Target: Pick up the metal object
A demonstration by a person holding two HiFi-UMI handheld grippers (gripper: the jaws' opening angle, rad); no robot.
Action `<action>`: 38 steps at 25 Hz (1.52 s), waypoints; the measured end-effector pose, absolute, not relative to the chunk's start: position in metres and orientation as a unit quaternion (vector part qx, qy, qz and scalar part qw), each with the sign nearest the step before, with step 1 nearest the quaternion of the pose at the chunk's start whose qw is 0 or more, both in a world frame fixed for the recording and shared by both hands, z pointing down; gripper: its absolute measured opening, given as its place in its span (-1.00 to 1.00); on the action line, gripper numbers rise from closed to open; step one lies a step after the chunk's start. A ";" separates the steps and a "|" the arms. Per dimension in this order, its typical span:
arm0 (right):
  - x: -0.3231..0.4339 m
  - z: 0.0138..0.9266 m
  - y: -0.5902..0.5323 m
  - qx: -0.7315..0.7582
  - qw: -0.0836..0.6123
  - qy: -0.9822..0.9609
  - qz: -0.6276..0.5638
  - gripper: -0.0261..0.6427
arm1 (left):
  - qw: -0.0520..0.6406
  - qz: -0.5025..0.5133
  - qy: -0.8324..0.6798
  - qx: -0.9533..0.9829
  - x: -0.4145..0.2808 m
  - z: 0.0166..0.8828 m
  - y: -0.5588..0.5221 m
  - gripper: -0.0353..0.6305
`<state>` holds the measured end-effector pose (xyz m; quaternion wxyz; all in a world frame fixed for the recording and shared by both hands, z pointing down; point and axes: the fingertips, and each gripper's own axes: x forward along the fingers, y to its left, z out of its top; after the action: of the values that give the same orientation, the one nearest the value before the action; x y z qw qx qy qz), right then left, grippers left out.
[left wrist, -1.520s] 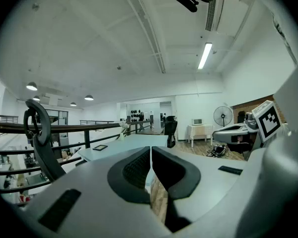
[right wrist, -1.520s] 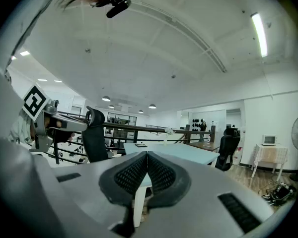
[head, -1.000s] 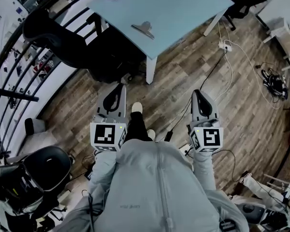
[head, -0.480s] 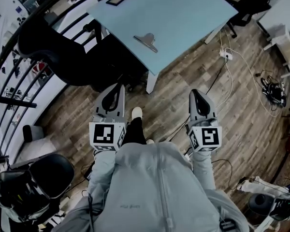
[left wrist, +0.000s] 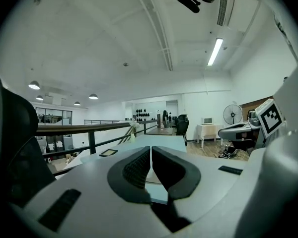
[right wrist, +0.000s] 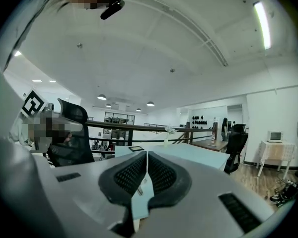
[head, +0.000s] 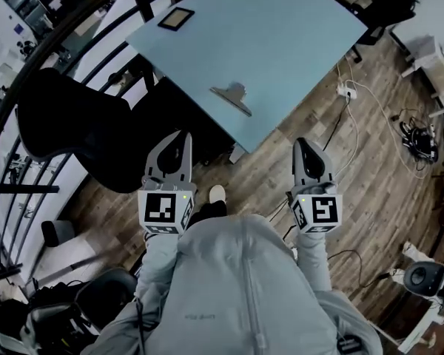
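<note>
The metal object (head: 233,95), a flat grey clip-like piece, lies near the front edge of the light-blue table (head: 281,28) in the head view. Both grippers are held over the wood floor short of the table, apart from the object. My left gripper (head: 179,140) is below and left of it, my right gripper (head: 305,145) below and right. In the left gripper view the left gripper (left wrist: 151,155) has its dark pads closed together with nothing between them. The right gripper (right wrist: 147,165) is likewise shut and empty, facing the table (right wrist: 193,152).
A black office chair (head: 74,124) stands left of the table, beside a dark railing (head: 29,65). A small dark-framed square (head: 176,18) lies at the table's far left. A power strip (head: 346,90) and cables (head: 418,132) lie on the floor at right. The person's shoe (head: 217,194) shows between the grippers.
The person has stepped toward the table: table and metal object now sit lower in the head view, closer to the grippers. Both grippers stay shut and keep their place in the view.
</note>
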<state>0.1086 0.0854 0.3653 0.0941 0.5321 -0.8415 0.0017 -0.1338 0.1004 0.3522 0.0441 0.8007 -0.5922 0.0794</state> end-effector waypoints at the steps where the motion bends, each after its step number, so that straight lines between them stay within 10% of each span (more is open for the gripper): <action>1: 0.104 0.365 0.079 0.535 0.095 -0.840 0.002 -0.85 | 0.045 0.080 -0.588 0.803 -0.137 0.354 0.093 -0.79; 38: 0.109 0.377 -0.129 0.500 0.115 -0.858 0.011 -0.85 | 0.064 0.079 -0.581 0.808 -0.096 0.370 -0.112 -0.79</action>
<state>0.1088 -0.1291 0.3772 0.1155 0.5000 -0.8582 0.0114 -0.0962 -0.1120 0.3696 0.0644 0.8078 -0.5805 0.0793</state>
